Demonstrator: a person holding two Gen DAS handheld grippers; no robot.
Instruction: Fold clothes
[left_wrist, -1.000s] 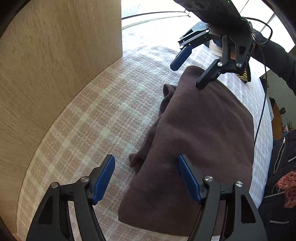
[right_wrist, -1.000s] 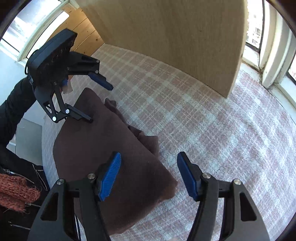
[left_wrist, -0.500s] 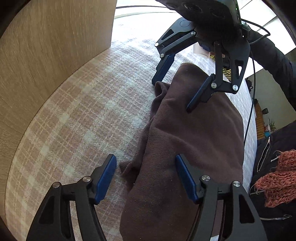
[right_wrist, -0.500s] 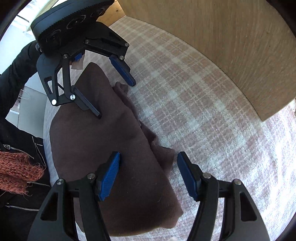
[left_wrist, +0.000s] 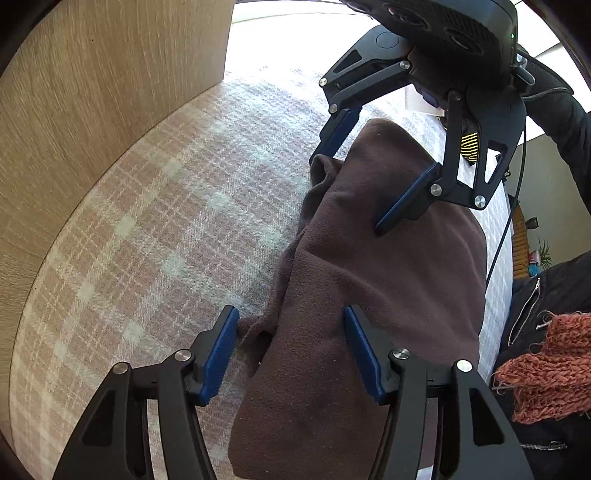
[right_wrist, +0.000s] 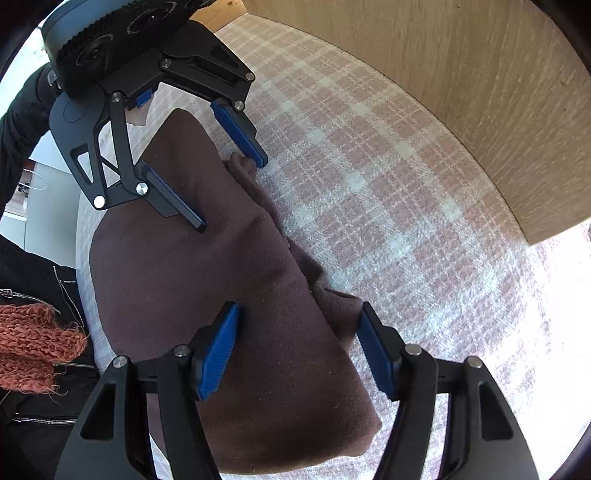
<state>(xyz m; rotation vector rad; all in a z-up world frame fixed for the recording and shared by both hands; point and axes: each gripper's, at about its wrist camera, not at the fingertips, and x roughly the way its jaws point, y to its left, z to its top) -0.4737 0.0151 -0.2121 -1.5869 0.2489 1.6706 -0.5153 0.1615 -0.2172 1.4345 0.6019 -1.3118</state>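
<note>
Both claws point steeply down over the brown fleece garment (left_wrist: 369, 295), folded long on the plaid cloth (left_wrist: 155, 229). My left claw (left_wrist: 291, 350) has just been closing; its jaws straddle the rumpled edge at six o'clock, not yet pinching. My right claw (right_wrist: 297, 347) stands open astride that same edge's other end. Wooden panel (left_wrist: 92, 92) at ten o'clock.

A pink-and-white plaid cover (left_wrist: 155, 229) is spread beneath and ahead of the jaws. A light wooden panel (left_wrist: 92, 110) is stood upright beyond it, off to the jaws' outer side. An orange knit piece (left_wrist: 543, 373) and a black zipped jacket (left_wrist: 546, 295) are seen beside the jaws at the frame edge.
</note>
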